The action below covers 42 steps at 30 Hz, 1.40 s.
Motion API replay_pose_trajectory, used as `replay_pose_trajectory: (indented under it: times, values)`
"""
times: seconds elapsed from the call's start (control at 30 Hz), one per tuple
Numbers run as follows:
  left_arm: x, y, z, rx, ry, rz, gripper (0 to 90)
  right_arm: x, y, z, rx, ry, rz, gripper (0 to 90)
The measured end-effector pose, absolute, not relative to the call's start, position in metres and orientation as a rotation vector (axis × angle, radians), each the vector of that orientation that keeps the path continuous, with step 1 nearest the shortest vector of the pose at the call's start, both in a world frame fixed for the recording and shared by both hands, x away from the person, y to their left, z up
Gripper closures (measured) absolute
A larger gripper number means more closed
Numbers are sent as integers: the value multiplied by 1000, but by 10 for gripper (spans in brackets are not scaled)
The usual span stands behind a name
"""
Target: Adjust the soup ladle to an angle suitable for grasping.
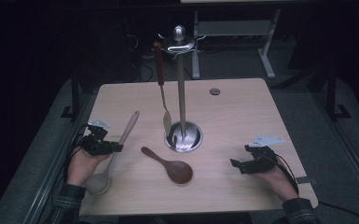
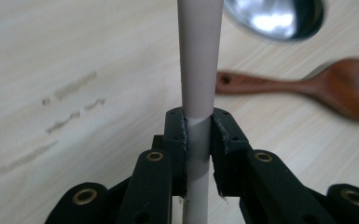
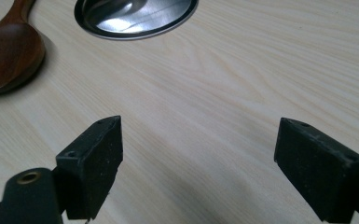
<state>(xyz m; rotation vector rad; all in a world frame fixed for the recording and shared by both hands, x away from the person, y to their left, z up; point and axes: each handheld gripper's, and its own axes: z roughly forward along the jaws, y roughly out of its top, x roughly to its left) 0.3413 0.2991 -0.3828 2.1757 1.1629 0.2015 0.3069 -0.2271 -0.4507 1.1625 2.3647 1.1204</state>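
A pale long-handled spoon (image 1: 129,125) slants over the left of the wooden table (image 1: 242,116), its bowl near the front edge. My left gripper (image 1: 116,148) is shut on its handle. In the left gripper view the pads (image 2: 220,140) press both sides of the pale handle (image 2: 199,56). A dark wooden spoon (image 1: 172,169) lies flat in the middle; it is also in the left gripper view (image 2: 307,86) and the right gripper view (image 3: 7,51). My right gripper (image 1: 237,165) rests at the front right, open (image 3: 198,163), nothing between its jaws.
A steel utensil stand (image 1: 182,93) rises from a round base (image 1: 196,140) at the table's centre. A brown-handled metal utensil (image 1: 161,84) hangs from its top hooks. A small round disc (image 1: 215,91) sits near the far edge. Desk legs stand behind the table.
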Motion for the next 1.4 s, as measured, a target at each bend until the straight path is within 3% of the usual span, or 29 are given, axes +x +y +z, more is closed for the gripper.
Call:
replay_pose_trajectory:
  times: [0.53, 1.0, 1.4]
  values:
    - [322, 305, -353, 2041, 1027, 229, 771, 308, -225, -446, 1172, 2371, 1163, 164]
    - [307, 279, -327, 1996, 883, 243, 772, 315, -209, -422, 1118, 2359, 1302, 356]
    - [302, 248, -312, 1956, 796, 227, 772, 322, -176, -388, 1011, 2358, 1460, 433]
